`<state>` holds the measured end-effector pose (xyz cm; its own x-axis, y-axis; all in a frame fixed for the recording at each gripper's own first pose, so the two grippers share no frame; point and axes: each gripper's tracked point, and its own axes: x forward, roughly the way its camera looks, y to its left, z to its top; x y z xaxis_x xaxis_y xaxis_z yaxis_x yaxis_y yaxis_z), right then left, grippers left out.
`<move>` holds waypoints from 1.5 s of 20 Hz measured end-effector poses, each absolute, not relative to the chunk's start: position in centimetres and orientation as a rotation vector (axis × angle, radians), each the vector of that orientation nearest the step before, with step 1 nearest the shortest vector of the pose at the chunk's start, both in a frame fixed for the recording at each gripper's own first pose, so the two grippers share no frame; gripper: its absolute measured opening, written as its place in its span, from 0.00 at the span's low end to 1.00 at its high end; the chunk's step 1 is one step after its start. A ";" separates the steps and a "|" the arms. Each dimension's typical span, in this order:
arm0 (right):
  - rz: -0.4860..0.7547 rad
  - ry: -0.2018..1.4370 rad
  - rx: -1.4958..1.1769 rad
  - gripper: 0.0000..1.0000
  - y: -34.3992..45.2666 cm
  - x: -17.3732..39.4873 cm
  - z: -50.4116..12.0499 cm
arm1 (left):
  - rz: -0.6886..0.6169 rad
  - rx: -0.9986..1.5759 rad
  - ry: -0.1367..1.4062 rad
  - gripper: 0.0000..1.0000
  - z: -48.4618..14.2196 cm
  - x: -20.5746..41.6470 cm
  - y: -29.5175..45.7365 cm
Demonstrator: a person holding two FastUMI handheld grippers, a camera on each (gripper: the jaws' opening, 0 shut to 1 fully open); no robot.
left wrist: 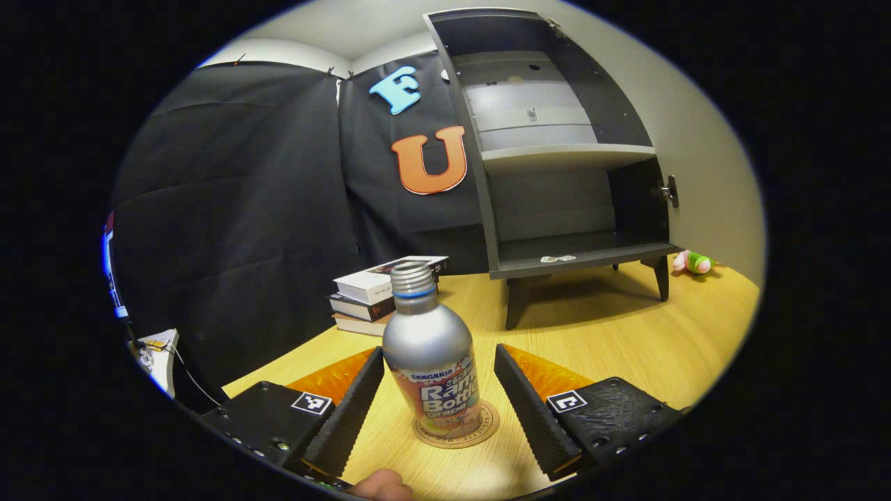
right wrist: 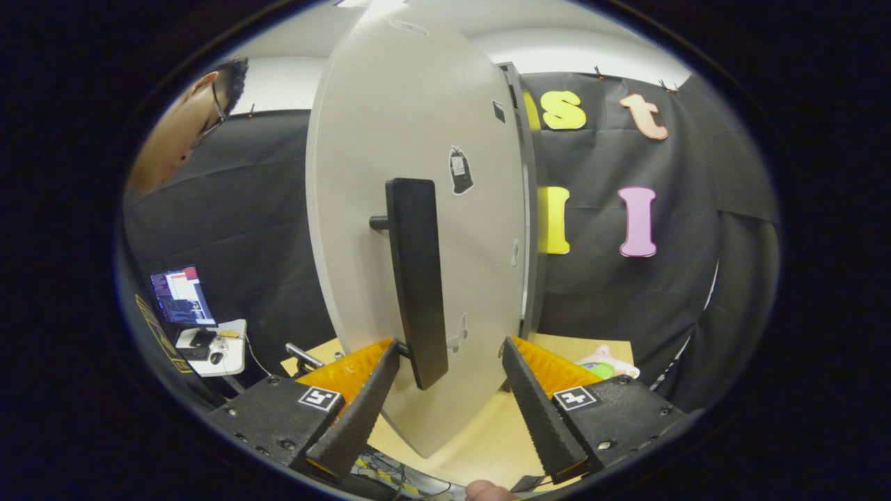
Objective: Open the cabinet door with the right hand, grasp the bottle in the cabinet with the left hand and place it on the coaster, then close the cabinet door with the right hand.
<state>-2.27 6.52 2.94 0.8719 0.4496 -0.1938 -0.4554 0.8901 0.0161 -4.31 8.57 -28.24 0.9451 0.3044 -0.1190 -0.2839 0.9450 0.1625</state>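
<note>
Bottle upright on coaster, out of cabinet. Left gripper wide, fingers clear either side. Smooth metal: light, stiff, likely slippery. Door open; right gripper wide around handle; grip handle low.

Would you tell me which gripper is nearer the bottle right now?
Left. The left gripper is open with the bottle between its fingers, on the coaster. The right gripper is open at the door handle.
</note>
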 end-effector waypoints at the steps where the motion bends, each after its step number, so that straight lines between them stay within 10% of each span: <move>1: 0.482 0.195 -0.015 0.96 6.7 -2.3 2.9 | 0.317 0.141 0.128 0.96 -26.9 -5.0 8.8; 15: 0.590 0.160 0.192 0.99 12.9 -0.7 2.0 | 0.135 0.244 0.073 0.96 -11.7 -5.8 6.1; 30: 0.633 0.139 0.251 0.98 18.8 1.8 2.0 | 0.101 -0.043 0.212 0.96 -12.2 -5.4 10.1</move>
